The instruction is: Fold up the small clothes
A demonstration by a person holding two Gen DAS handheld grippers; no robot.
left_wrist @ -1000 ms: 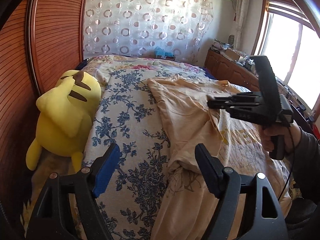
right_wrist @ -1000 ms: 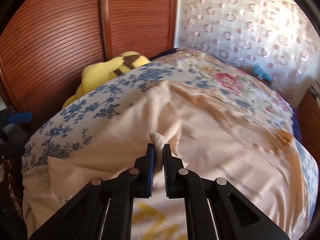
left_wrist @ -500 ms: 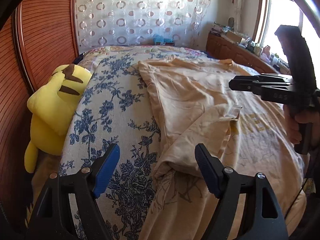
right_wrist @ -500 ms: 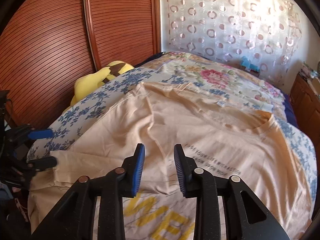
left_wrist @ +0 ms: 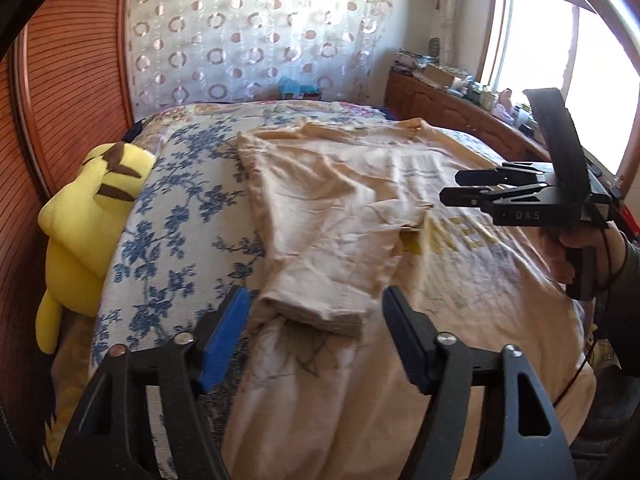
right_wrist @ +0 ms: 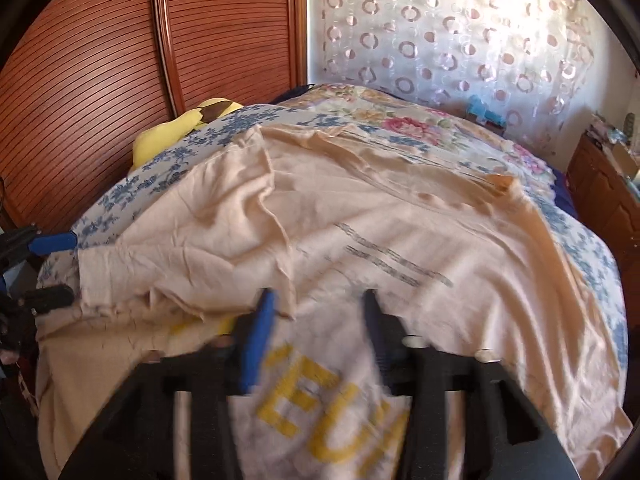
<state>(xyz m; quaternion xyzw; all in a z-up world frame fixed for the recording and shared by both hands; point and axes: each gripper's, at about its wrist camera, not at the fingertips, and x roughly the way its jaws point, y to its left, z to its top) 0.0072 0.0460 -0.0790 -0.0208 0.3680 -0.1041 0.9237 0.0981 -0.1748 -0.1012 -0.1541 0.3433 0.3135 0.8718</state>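
Peach shirt (left_wrist: 344,216) lying flat on bed (left_wrist: 180,208), sleeve (left_wrist: 320,304) folded in toward 6 o'clock. Left tongs (left_wrist: 316,332) gaping wide, hovering over sleeve; right tongs (right_wrist: 316,332) spreading wide, empty. Risk: jaws snagging sleeve, undoing fold.

I've got the shirt (left_wrist: 340,208) lying across the bed (left_wrist: 180,216), its folded-in sleeve (left_wrist: 320,300) nearest my left gripper (left_wrist: 314,334). The plush toy (left_wrist: 88,216) sits off the bed's left edge against the wardrobe (left_wrist: 68,92). My right gripper (right_wrist: 316,320) hangs over the shirt's lettering; the cabinet (left_wrist: 448,104) stands far right.
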